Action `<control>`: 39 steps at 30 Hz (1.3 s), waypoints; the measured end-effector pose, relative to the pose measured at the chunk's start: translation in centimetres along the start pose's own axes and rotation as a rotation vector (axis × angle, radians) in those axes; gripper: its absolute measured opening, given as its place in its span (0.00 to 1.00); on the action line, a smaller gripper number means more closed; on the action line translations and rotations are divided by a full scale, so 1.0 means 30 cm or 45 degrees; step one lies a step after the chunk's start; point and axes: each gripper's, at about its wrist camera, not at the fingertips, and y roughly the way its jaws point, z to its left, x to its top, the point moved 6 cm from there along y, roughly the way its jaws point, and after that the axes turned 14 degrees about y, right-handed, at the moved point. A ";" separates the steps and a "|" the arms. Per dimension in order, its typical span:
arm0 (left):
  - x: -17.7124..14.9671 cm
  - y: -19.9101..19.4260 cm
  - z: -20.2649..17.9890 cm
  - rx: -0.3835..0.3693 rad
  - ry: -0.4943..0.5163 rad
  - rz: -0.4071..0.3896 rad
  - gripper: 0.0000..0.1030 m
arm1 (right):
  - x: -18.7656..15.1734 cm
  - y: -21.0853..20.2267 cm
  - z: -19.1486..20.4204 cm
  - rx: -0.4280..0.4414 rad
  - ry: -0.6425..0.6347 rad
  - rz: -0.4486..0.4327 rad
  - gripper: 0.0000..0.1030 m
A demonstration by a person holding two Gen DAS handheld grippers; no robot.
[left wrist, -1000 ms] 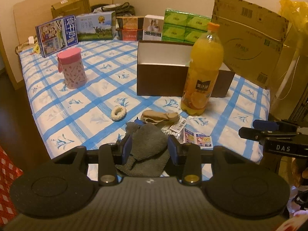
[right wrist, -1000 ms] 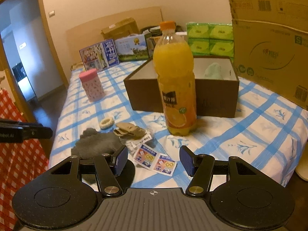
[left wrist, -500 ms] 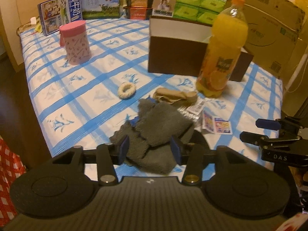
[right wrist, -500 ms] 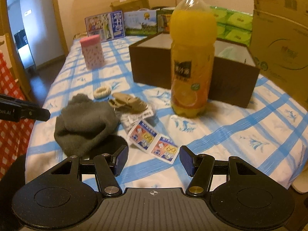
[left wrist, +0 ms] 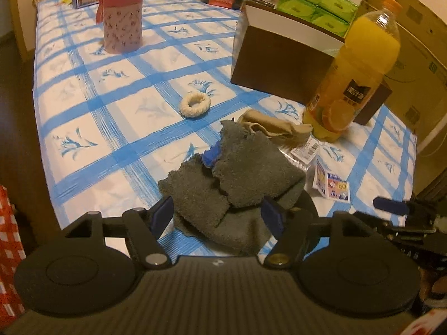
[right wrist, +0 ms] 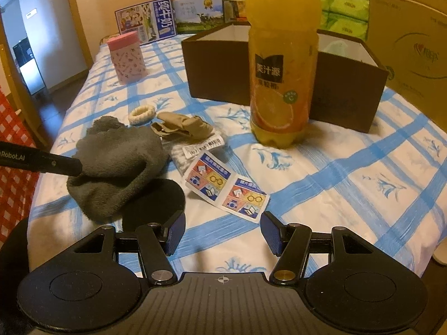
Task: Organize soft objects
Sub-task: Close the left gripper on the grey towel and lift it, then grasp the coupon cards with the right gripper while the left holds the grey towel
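A grey fuzzy cloth (left wrist: 237, 176) lies crumpled near the front edge of the blue-checked tablecloth; it also shows in the right wrist view (right wrist: 117, 162). My left gripper (left wrist: 218, 216) is open, its fingers on either side of the cloth's near edge. Beyond lie beige socks (left wrist: 276, 129) (right wrist: 181, 128) and a cream knitted ring (left wrist: 195, 105) (right wrist: 142, 114). A brown open box (left wrist: 282, 64) (right wrist: 223, 67) stands behind. My right gripper (right wrist: 222, 234) is open and empty, low over the cloth's front edge, right of the grey cloth.
An orange juice bottle (left wrist: 354, 69) (right wrist: 282, 64) stands in front of the box. A pink cylindrical tin (left wrist: 121, 21) (right wrist: 127, 57) is at the far left. Small printed packets (right wrist: 226, 184) and a barcode-labelled pack (right wrist: 195, 148) lie by the cloth. Cartons and cardboard line the back.
My left gripper has moved forward and down, its open fingers now around the grey cloth's near edge. My right gripper has also moved closer to the table.
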 end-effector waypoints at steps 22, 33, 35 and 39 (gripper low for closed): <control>0.038 0.184 0.008 0.004 -0.024 -0.008 0.23 | 0.005 0.025 -0.031 -0.025 0.049 -0.003 0.58; 0.102 -0.020 0.012 -0.008 0.024 -0.177 0.19 | 0.011 0.082 0.069 -0.087 -0.195 -0.070 0.58; 0.116 -0.050 0.017 0.011 0.049 -0.203 0.19 | 0.001 0.109 0.096 -0.098 -0.261 -0.081 0.58; 0.132 -0.067 0.029 0.044 0.065 -0.216 0.19 | -0.016 0.169 0.140 -0.176 -0.377 -0.120 0.56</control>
